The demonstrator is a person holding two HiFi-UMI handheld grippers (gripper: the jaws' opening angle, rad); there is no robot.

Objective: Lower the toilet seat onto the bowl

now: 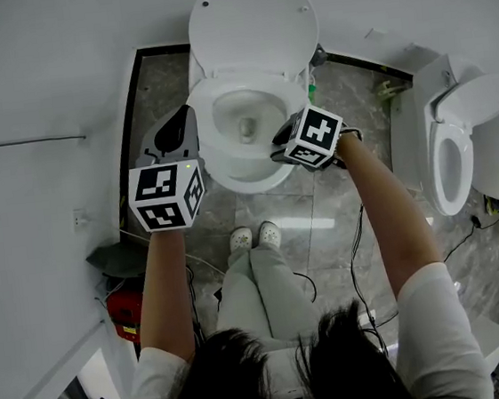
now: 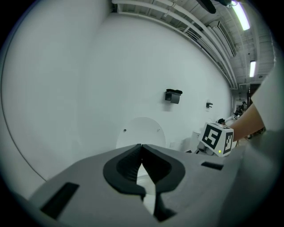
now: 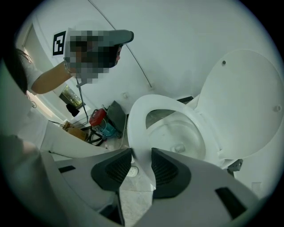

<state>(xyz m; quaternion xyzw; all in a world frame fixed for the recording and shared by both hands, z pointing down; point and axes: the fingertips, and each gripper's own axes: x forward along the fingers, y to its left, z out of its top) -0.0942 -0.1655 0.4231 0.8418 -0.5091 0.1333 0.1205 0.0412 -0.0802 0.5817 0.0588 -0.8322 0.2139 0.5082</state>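
A white toilet stands in front of me with its lid [image 1: 252,24] raised against the wall. The toilet seat [image 1: 207,118] lies low over the bowl [image 1: 246,127]. My right gripper [image 1: 279,144] is at the seat's right front rim. In the right gripper view the seat's edge [image 3: 137,115] runs between the jaws of the right gripper [image 3: 141,165]; a gap shows beside one pad, so they stand open around it. My left gripper [image 1: 185,119] hovers at the bowl's left side. Its jaws [image 2: 141,148] are shut, tips touching, with nothing in them.
A second toilet [image 1: 459,152] stands to the right. White walls close in on the left and behind. A red object [image 1: 126,311] and cables [image 1: 359,253] lie on the tiled floor. The person's shoes [image 1: 255,235] are just in front of the bowl.
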